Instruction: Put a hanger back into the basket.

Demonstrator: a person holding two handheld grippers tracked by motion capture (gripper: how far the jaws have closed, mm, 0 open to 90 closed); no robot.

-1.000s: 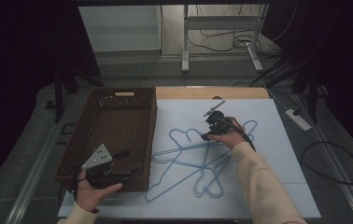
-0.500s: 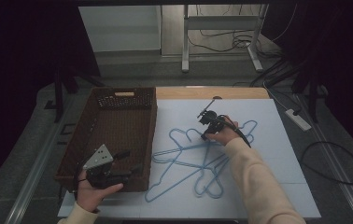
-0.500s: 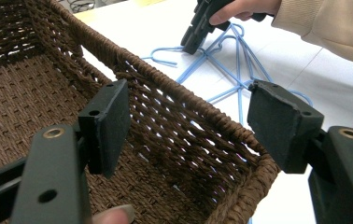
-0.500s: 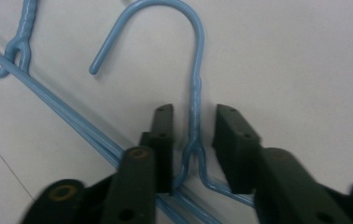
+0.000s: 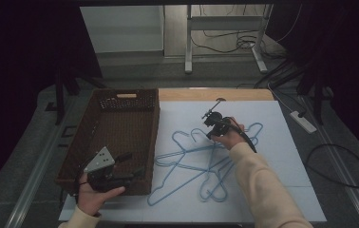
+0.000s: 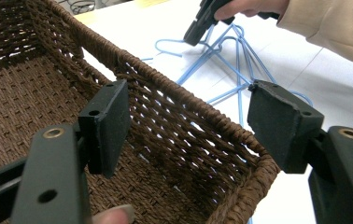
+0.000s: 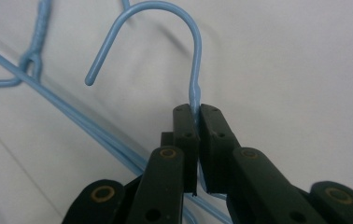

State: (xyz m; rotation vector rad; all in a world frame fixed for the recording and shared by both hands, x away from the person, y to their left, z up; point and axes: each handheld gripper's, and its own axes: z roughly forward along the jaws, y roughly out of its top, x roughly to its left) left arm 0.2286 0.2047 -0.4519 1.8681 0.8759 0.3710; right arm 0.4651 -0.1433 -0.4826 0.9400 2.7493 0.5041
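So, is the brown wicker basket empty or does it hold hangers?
Empty: the wicker basket shows only bare woven floor; the blue hangers lie outside.

dim lab: floor cables [image 5: 225, 40], power strip [image 5: 303, 122]

Your hangers [image 5: 201, 164] are light blue wire, on a pale blue-white mat [image 5: 287, 156]. Basket [image 5: 120, 102] is dark brown, woven weave, with open lattice holes along the walls. Both your grippers [image 5: 105, 173] [image 5: 211, 124] are black, brass-coloured rivets. Your sleeve [image 5: 263, 190] is cream. Table edge [image 5: 215, 94] shows tan wood.
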